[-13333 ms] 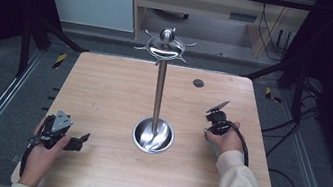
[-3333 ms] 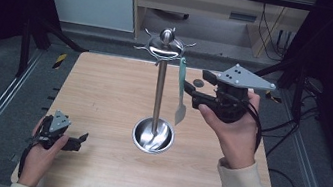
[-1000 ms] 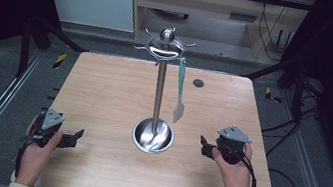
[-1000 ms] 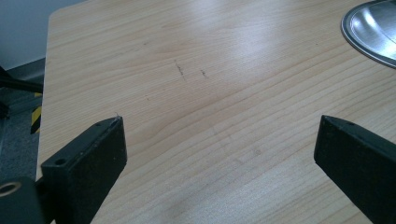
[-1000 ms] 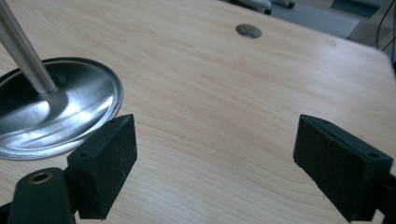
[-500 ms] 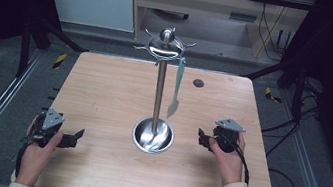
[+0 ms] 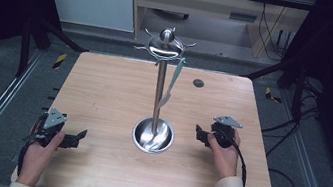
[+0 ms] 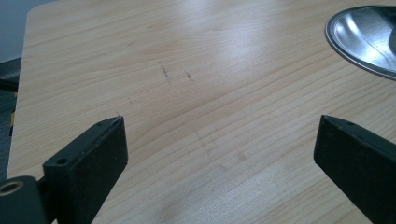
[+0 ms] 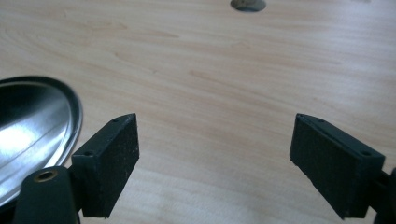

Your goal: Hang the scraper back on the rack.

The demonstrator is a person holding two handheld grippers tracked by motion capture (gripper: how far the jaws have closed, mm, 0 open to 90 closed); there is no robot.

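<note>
A steel rack stands mid-table: a pole (image 7: 158,97) rises from a round dish base (image 7: 140,135) to a knobbed top with hooks (image 7: 164,45). A pale green utensil (image 7: 172,85) hangs from a hook on the right, tilted toward the pole. My right gripper (image 7: 201,135) rests on the table just right of the base, open and empty; in its own view the right gripper (image 9: 215,130) has its jaws wide apart and the base (image 9: 32,135) at the left. My left gripper (image 7: 76,137) lies near the front left, open; its own view shows the left gripper (image 8: 219,135) over bare wood.
A small dark round hole (image 7: 198,83) lies in the wooden tabletop (image 7: 104,89) behind the rack; it shows again as the hole (image 9: 248,4). The base rim (image 8: 364,37) is far right in the left gripper view. Black frame bars and cables surround the table.
The right gripper held the utensil up by the hooks, let it go and came down to the table, then slid slightly toward the base. The utensil swings on its hook. The left gripper stays put.
</note>
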